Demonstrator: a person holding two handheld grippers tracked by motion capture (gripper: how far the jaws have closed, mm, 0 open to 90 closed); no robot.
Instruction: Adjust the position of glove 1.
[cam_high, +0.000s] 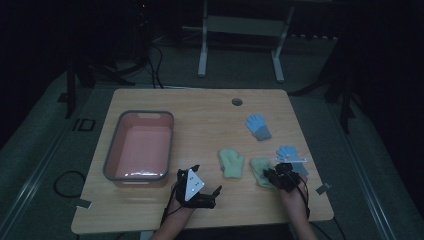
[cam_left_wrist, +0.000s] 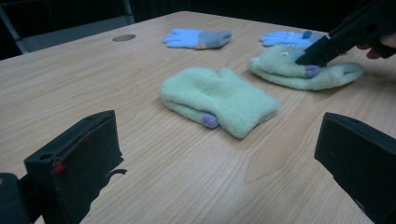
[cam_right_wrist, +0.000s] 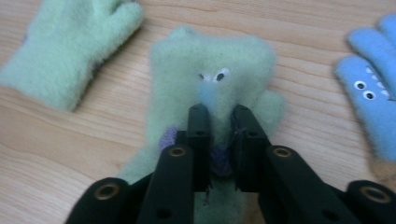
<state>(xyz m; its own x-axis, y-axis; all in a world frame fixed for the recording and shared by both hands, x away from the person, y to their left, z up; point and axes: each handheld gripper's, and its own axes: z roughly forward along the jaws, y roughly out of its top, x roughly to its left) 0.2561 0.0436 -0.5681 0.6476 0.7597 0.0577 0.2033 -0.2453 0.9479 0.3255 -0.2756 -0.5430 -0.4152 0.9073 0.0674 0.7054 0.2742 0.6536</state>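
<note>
Wooden table (cam_high: 200, 210): seemingly four gloves (cam_high: 232, 163), one tub (cam_high: 140, 145).

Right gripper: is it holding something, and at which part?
The right gripper pinches the green glove with eyes on the table, at its middle near the purple patch. The left gripper holds nothing.

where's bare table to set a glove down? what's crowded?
Free: the strip between the pink bin and the left green glove, plus the far edge around the round hole. Crowded: the near right, where the right gripper pinches the second green glove beside a blue glove.
</note>
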